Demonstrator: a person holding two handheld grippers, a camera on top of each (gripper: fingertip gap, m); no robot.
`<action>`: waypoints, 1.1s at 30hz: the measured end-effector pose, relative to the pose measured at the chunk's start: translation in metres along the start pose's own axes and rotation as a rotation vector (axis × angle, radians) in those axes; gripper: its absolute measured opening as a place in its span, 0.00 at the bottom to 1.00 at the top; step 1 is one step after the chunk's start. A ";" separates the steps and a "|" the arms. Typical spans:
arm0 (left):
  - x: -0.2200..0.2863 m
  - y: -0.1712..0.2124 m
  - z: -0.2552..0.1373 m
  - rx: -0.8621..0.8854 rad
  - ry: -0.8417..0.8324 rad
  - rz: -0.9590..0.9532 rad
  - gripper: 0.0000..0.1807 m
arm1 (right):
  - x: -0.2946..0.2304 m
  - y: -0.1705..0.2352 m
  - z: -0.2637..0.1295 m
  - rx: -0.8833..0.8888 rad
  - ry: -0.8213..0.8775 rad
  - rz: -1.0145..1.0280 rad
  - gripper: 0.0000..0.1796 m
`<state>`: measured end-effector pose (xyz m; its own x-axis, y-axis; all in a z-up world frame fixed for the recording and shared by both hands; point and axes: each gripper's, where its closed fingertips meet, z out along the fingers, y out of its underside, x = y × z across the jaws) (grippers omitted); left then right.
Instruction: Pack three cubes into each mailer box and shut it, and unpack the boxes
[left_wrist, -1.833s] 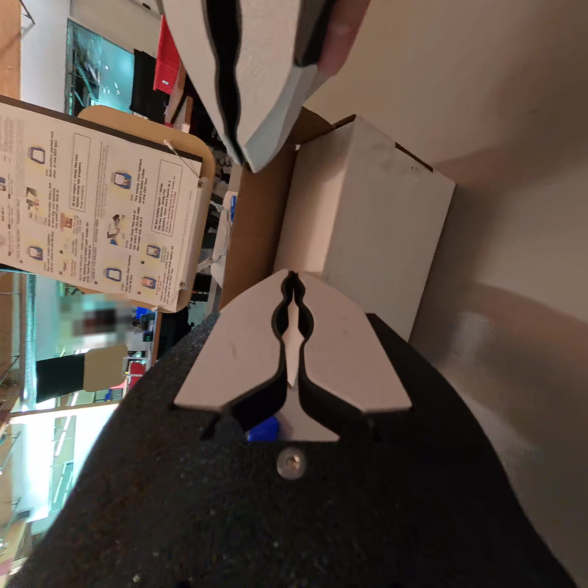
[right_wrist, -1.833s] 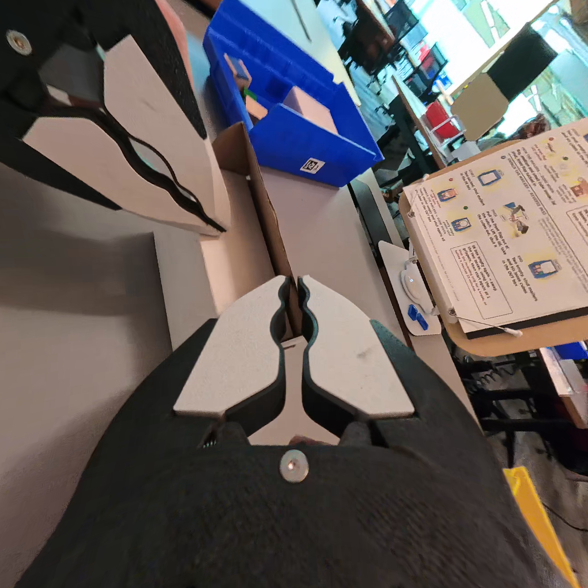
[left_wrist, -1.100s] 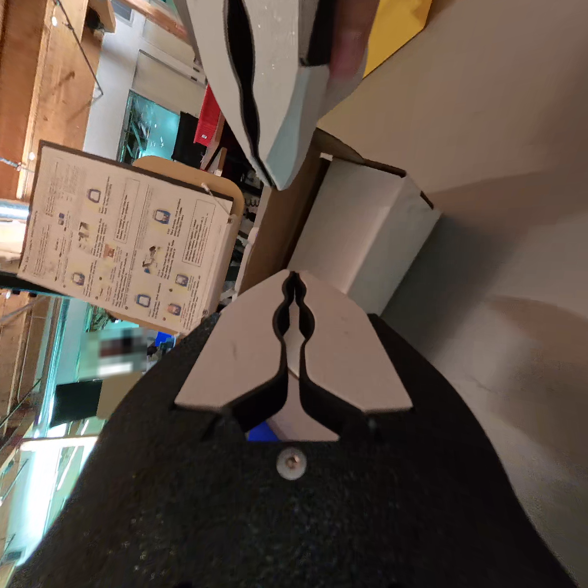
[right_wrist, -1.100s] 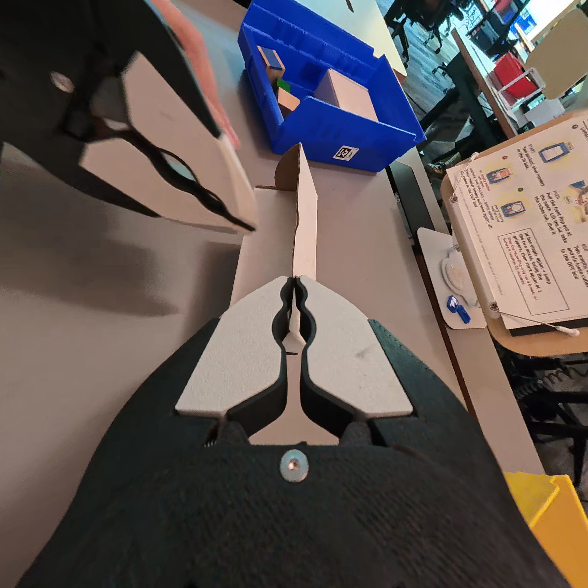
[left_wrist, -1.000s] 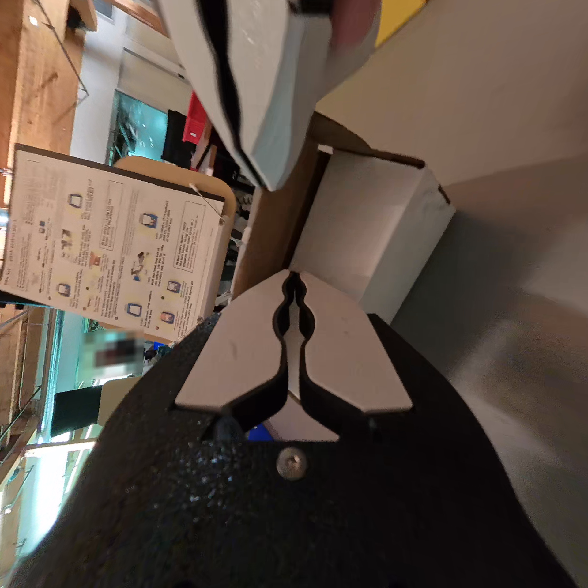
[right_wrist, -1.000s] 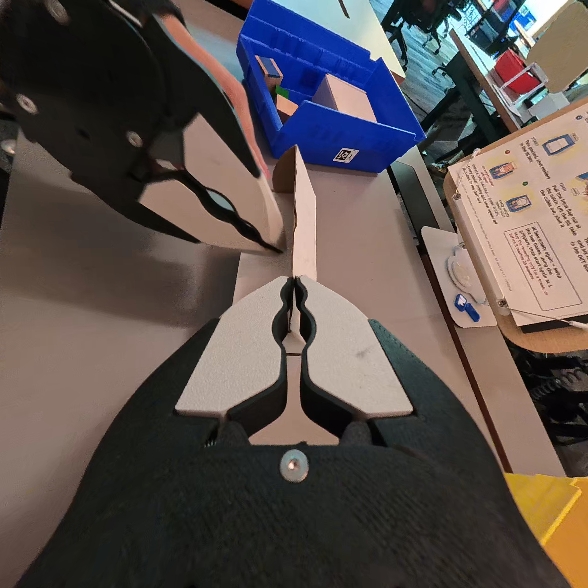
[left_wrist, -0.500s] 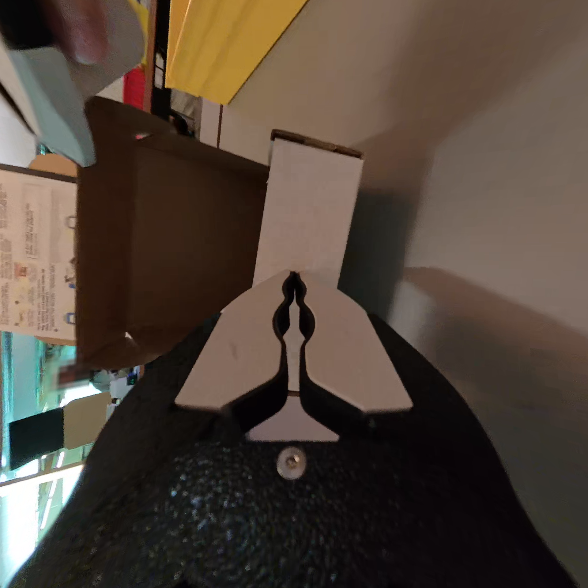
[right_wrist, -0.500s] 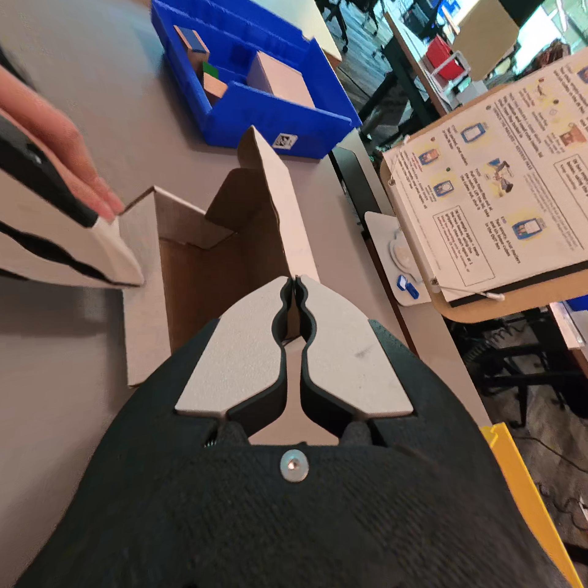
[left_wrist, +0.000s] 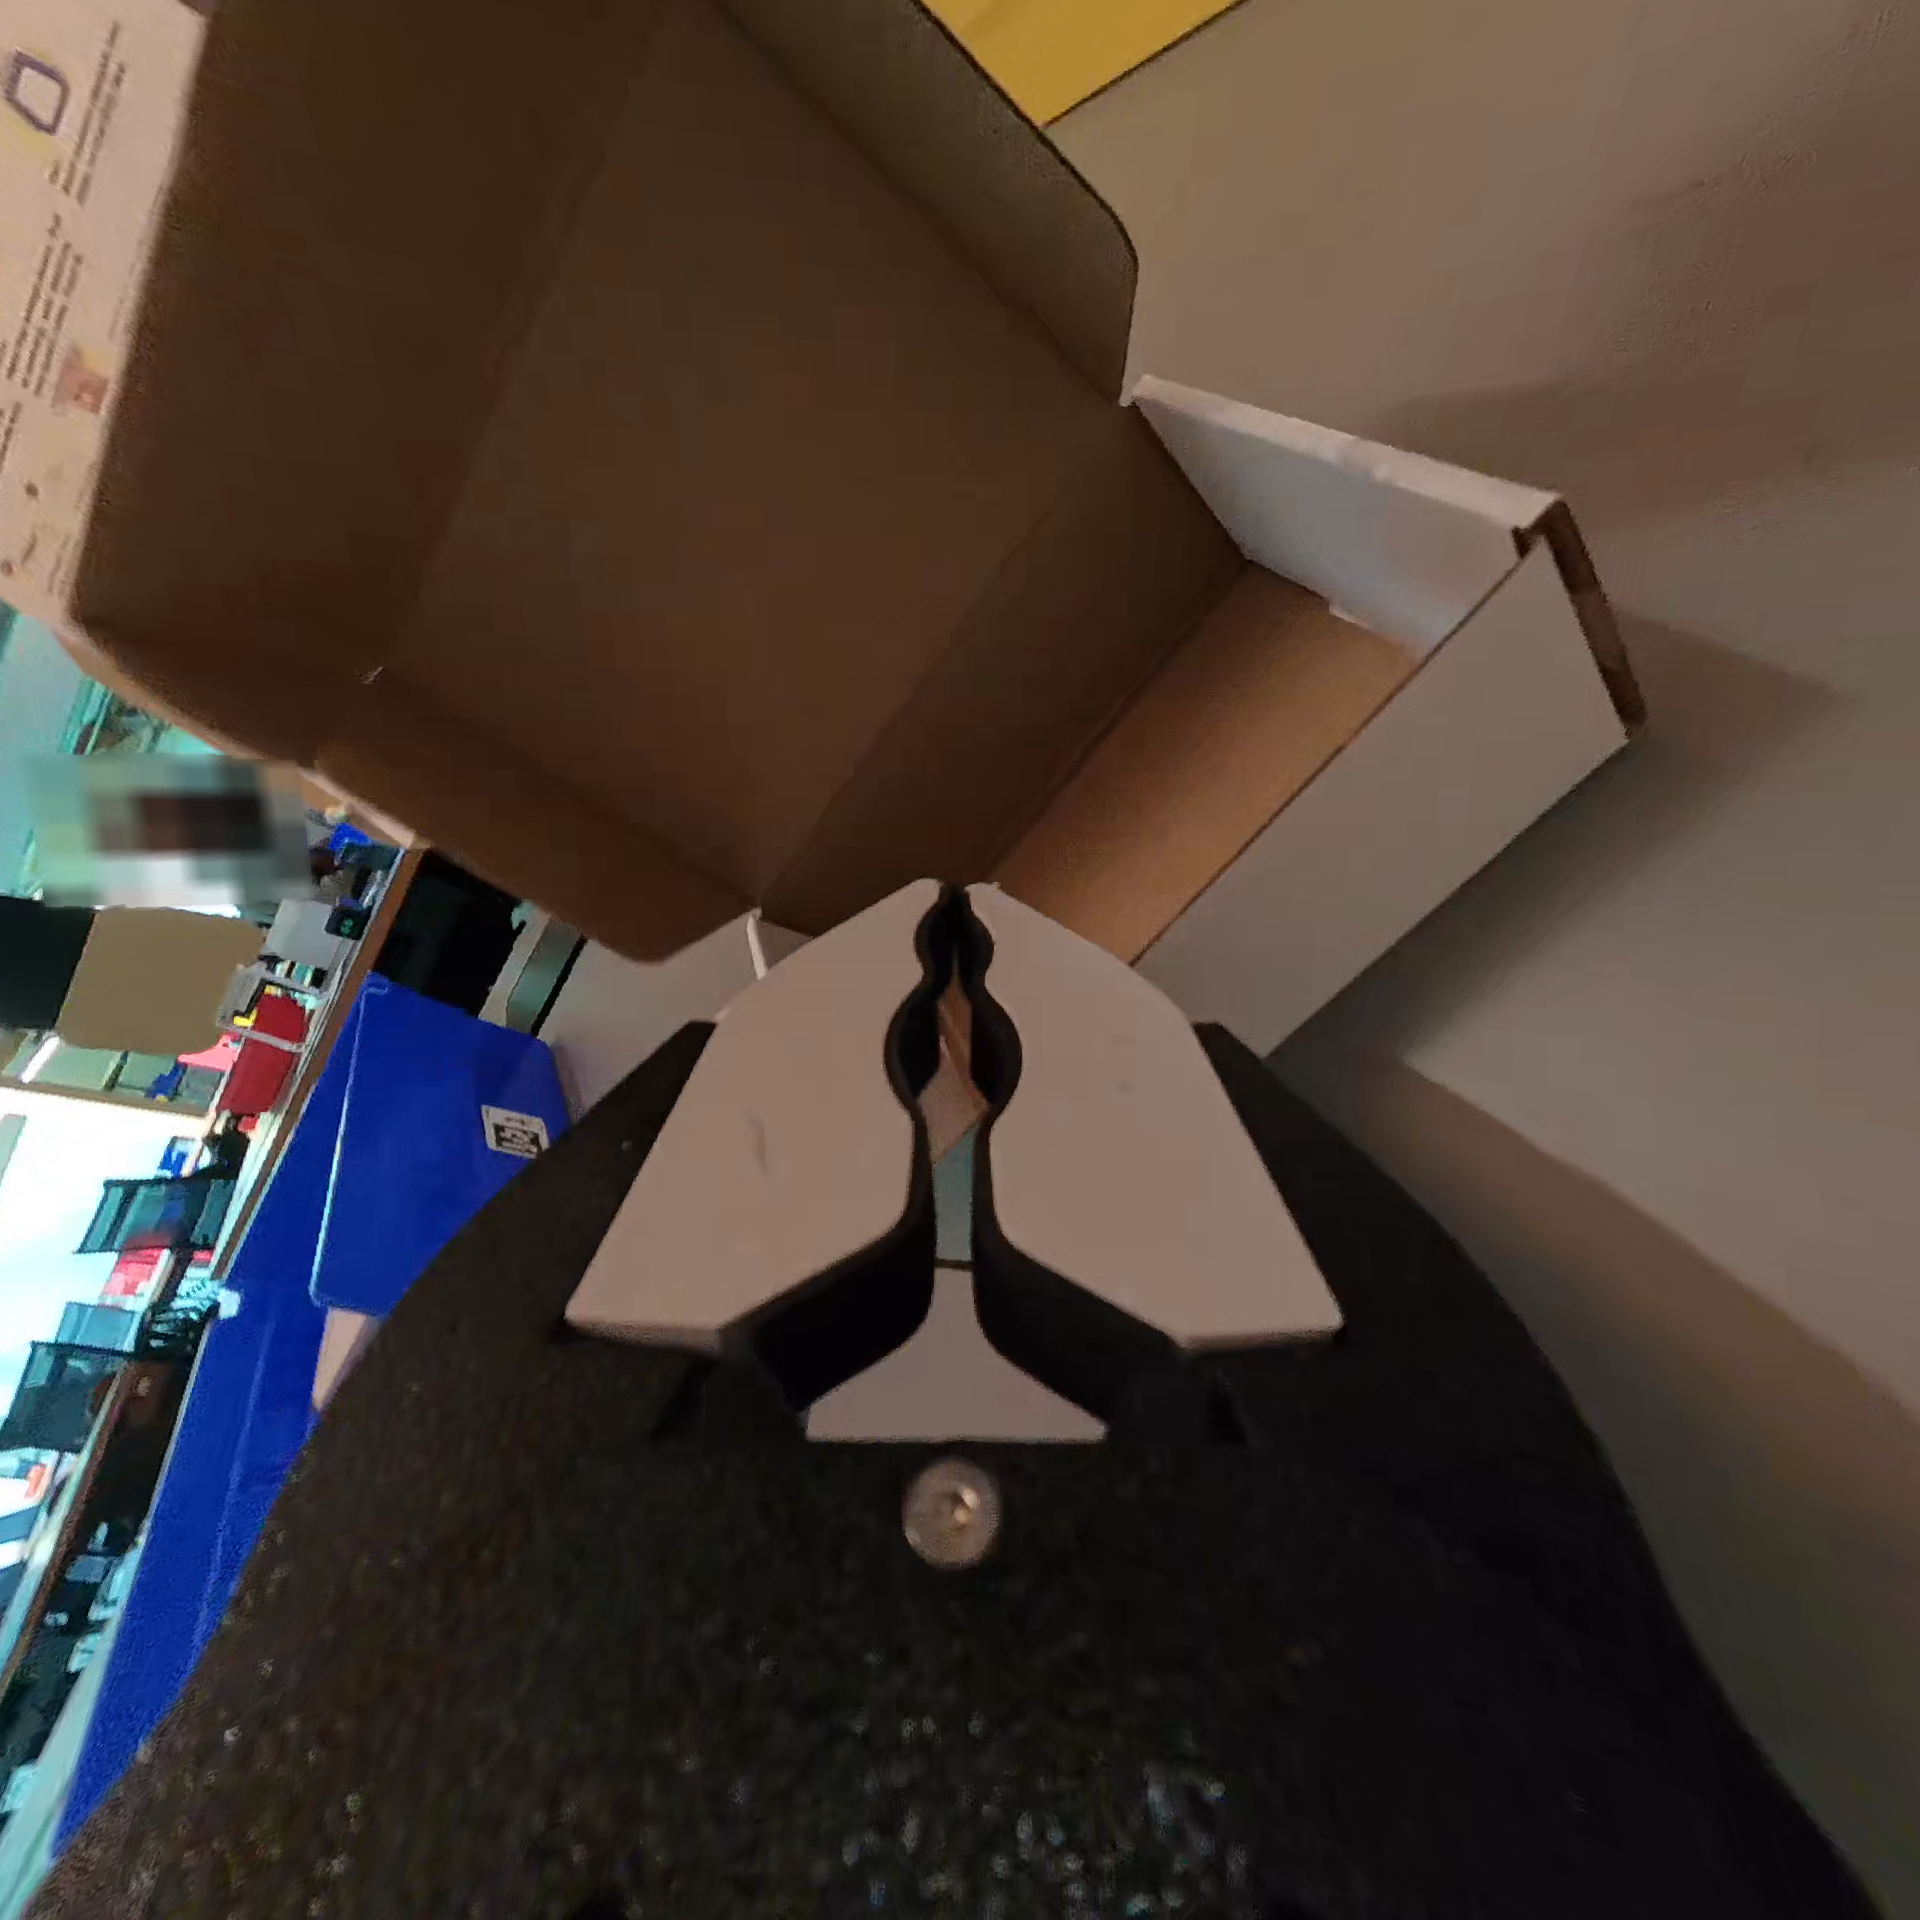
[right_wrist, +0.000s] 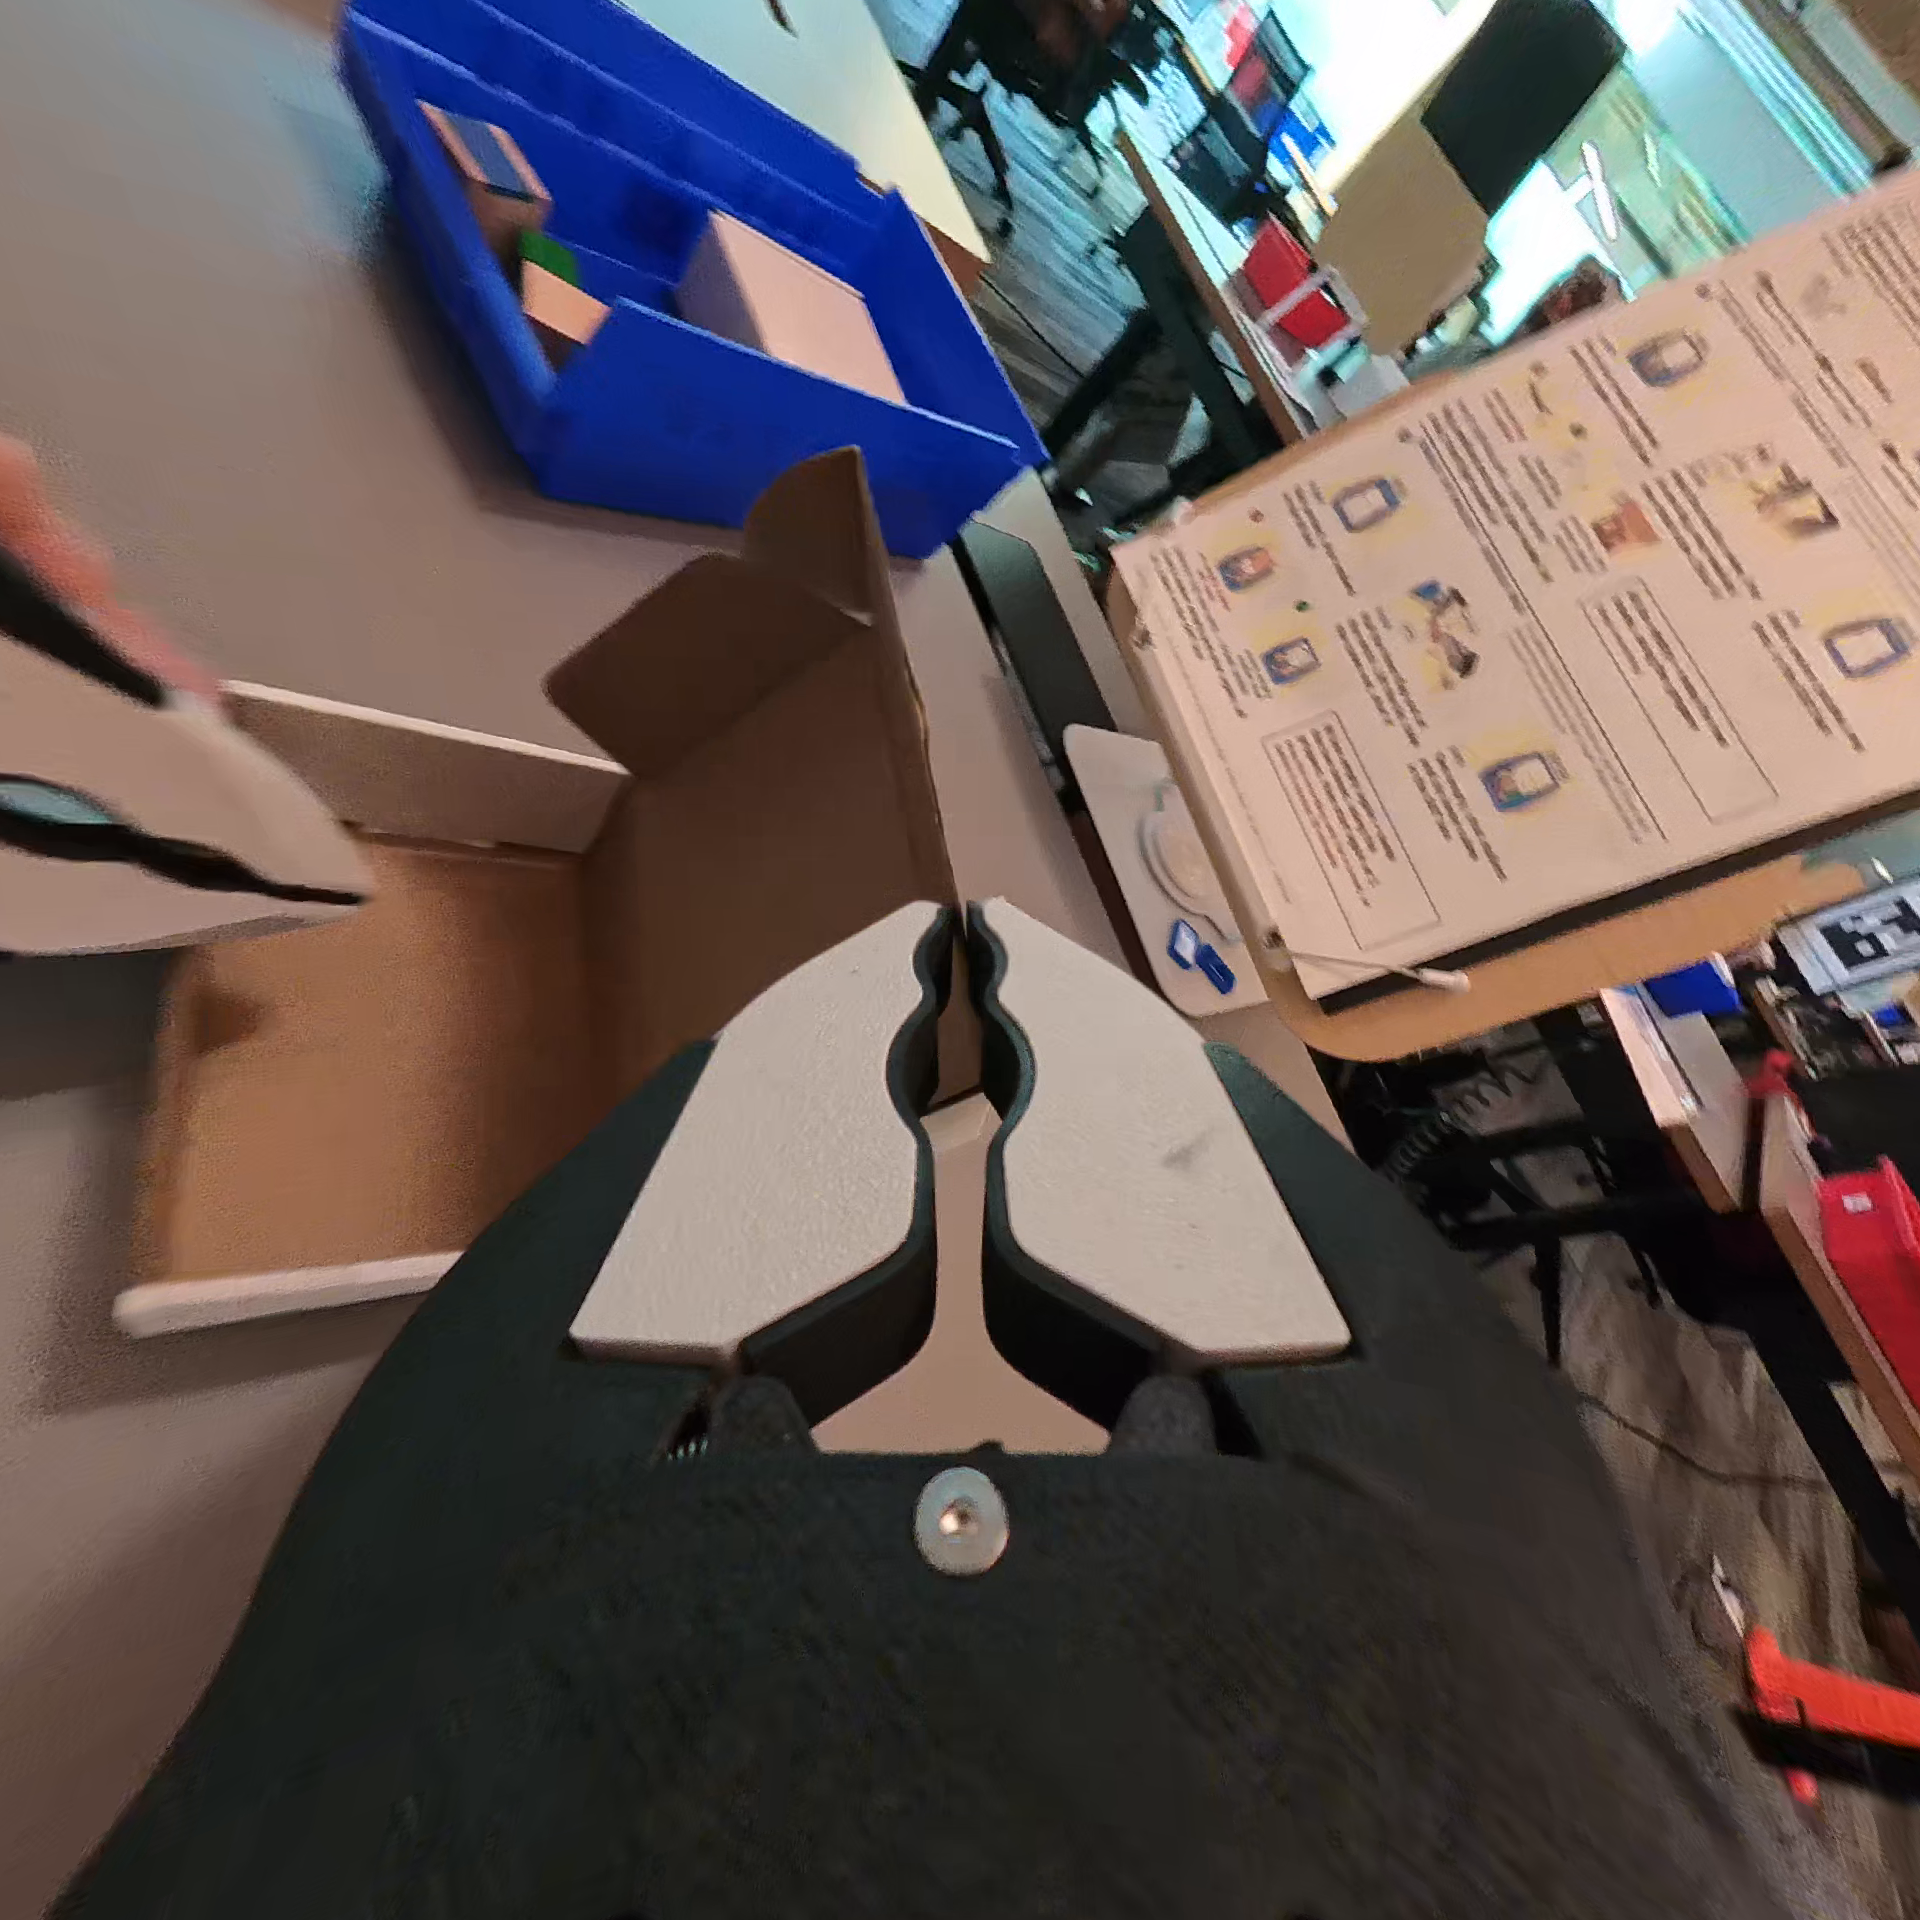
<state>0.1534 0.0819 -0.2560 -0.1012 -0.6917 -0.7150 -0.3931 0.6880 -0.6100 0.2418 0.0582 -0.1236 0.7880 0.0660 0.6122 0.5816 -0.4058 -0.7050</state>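
My right gripper (right_wrist: 961, 914) is clamped tight on the raised lid (right_wrist: 790, 748) of the white mailer box (right_wrist: 343, 997), which sits open on the grey table (right_wrist: 208, 416), its brown inside looking bare. My left gripper (left_wrist: 956, 904) is pinched narrow at the box's near wall (left_wrist: 1382, 821); it seems to nip the cardboard edge, though blur leaves me unsure. Behind the box stands the blue bin (right_wrist: 727, 436) with coloured cubes (right_wrist: 540, 270) and another small box (right_wrist: 790, 312) inside. An instruction sheet (right_wrist: 1558, 623) is propped to my right.
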 end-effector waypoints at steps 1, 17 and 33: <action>0.001 0.001 -0.001 -0.003 -0.004 -0.023 0.00 | 0.008 0.006 0.007 -0.020 0.027 0.012 0.02; 0.013 -0.014 -0.013 0.052 0.016 -0.124 0.00 | 0.048 0.098 0.095 -0.268 0.111 0.140 0.16; -0.155 0.074 -0.047 -0.052 0.081 -0.540 0.10 | -0.003 0.014 -0.022 0.164 0.080 0.308 0.40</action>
<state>0.0974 0.2298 -0.1746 0.0579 -0.9596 -0.2754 -0.4534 0.2205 -0.8636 0.2434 0.0326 -0.1270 0.9170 -0.1107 0.3833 0.3489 -0.2435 -0.9050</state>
